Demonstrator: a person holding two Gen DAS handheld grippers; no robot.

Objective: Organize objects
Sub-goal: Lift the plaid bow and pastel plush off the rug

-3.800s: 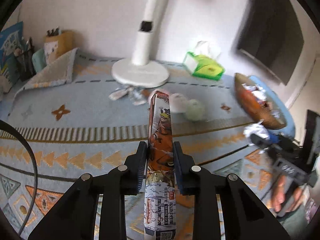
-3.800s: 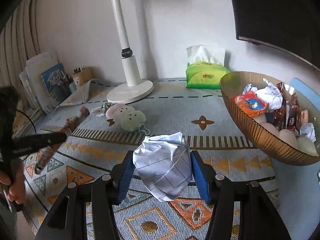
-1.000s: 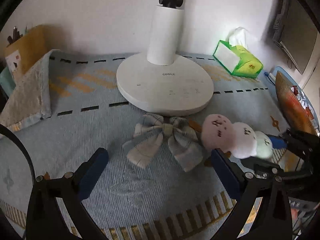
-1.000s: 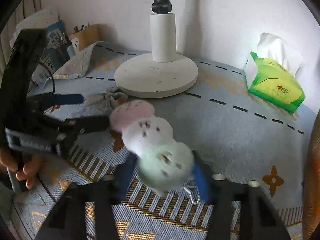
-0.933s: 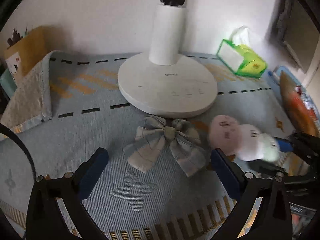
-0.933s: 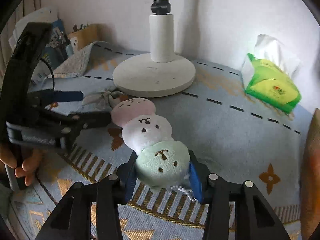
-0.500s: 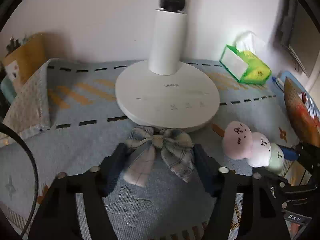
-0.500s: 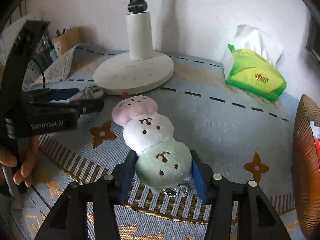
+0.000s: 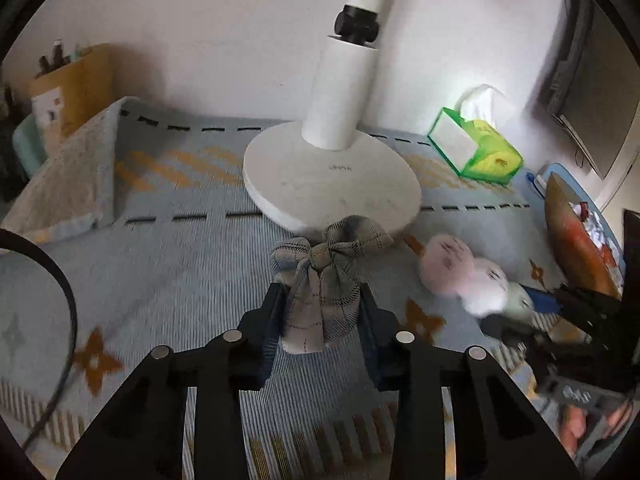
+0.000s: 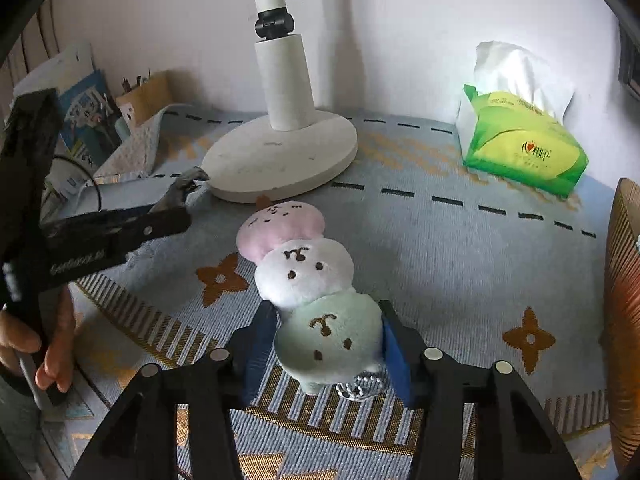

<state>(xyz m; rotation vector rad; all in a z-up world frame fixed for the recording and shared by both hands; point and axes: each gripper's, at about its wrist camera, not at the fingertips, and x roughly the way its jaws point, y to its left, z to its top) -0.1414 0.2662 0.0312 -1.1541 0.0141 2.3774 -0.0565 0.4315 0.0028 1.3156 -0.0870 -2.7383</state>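
We have the left gripper (image 9: 322, 320) pinching the limp plaid bow (image 9: 326, 280) by its tails beside the lamp base (image 9: 332, 178) (light, floppy), the right gripper (image 10: 326, 344) squeezing the soft plush's (image 10: 308, 276) green end.

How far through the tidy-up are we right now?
Partly done: the brown ribbed bowl already holds wrappers and crumpled paper. In hand: the left gripper is shut on the grey plaid fabric bow, and the right gripper is shut on the green end of the pink, white and green plush toy. Left: both probably belong in that bowl. The white lamp base and green tissue pack sit untouched.
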